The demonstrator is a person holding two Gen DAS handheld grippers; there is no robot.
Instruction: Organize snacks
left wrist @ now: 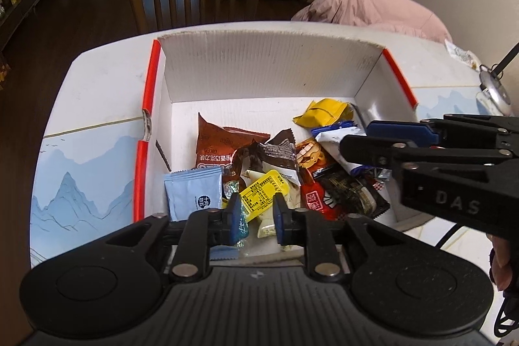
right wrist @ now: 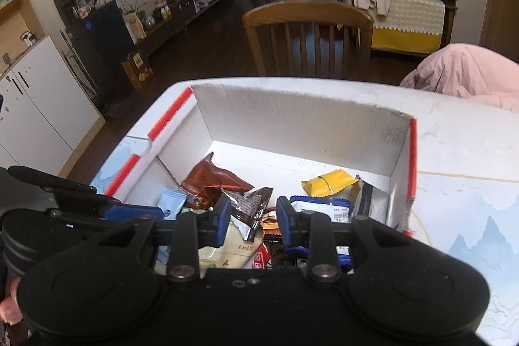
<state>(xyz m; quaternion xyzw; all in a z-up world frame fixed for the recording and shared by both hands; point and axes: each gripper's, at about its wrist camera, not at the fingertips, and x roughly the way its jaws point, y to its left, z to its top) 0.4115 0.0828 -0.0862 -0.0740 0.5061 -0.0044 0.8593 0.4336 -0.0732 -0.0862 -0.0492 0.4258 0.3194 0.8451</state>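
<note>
Two tongs hang over the white corrugated cardboard box with red edges (left wrist: 259, 70), which sits on your white surface printed with blue mountains (left wrist: 81, 167). Your left tongs (left wrist: 258, 216) stand slightly parted, pads pressing on nothing. Your right tongs (right wrist: 253, 216) are closed down to a narrow gap, with nothing visibly gripped. The snacks lie heaped in the box's near half: a brown foil biscuit packet (left wrist: 220, 145), a pale blue sachet (left wrist: 194, 190) and a yellow wrapper (left wrist: 324, 112).

Dim daylight, perhaps window-lit; fisheye-warped edges.
</note>
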